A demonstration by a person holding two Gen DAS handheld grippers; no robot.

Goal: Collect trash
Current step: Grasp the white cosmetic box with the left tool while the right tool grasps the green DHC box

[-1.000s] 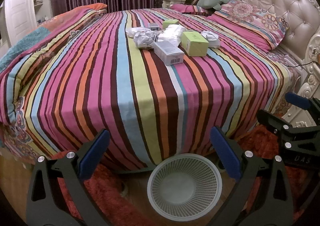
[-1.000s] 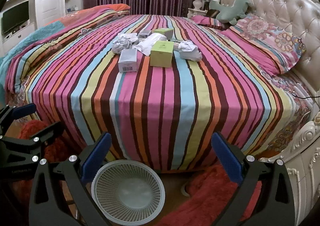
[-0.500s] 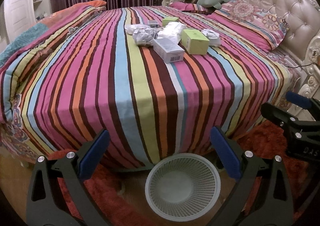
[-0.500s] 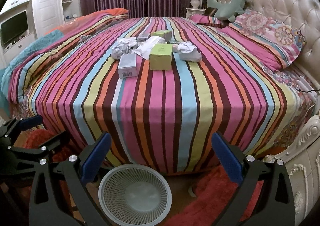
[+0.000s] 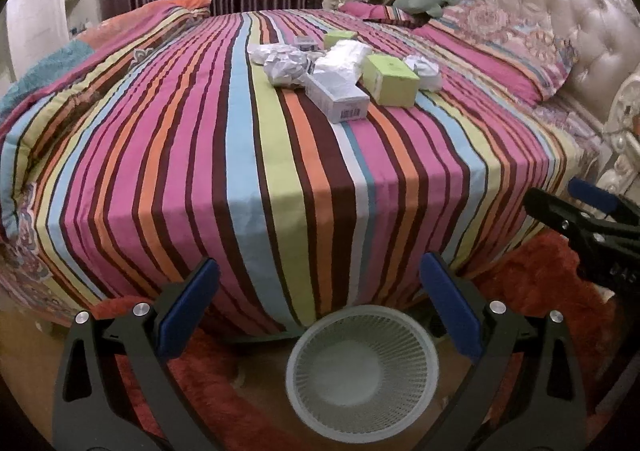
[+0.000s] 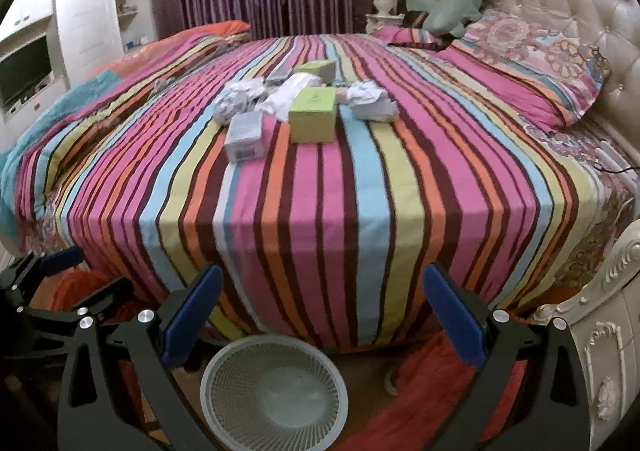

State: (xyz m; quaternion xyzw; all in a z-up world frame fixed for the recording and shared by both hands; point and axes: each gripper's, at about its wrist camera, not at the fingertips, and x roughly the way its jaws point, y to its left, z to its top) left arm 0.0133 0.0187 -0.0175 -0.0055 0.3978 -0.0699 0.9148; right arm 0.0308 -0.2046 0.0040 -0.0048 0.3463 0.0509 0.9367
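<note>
1. Hovering low at the foot of the bed (image 5: 280, 171), left tool (image 5: 320, 299) and right tool (image 6: 318, 301) both spread wide and empty, blue pads well apart, nothing between them.
2. Aimed forward over the striped bedspread (image 6: 360, 191), presumably to line up a reach toward the trash heap further up the bed.
3. Parked on the floor just beside the foot of the bed: a white wastebasket (image 5: 362, 375), round, ribbed, lattice-walled plastic, mouth up and apparently empty; likely set there so that items carried off the bed drop straight in.
4. Clustered together mid-bed, well apart from the wastebasket:
   - a grey carton (image 6: 245, 135) with a barcode on its end, nearest the foot of the bed;
   - a lime-green box (image 6: 312, 119), squat and crisp-edged, just beside the carton;
   - a second green box (image 6: 316, 69) behind the cluster;
   - crumpled paper wads (image 6: 370, 99), white, creased and light, flanking the boxes;
   - a limp white wrapper (image 6: 290, 95) between them.
5. Judged as an early stage: nothing collected yet, whole heap still on the bed.
6. Expected handling: cardboard rigid and easy to pinch across flat faces; paper wads soft, compressible, prone to slipping from a shallow pinch.
7. Soft cotton bedspread underneath, likely to give way under downward pressure.
</note>
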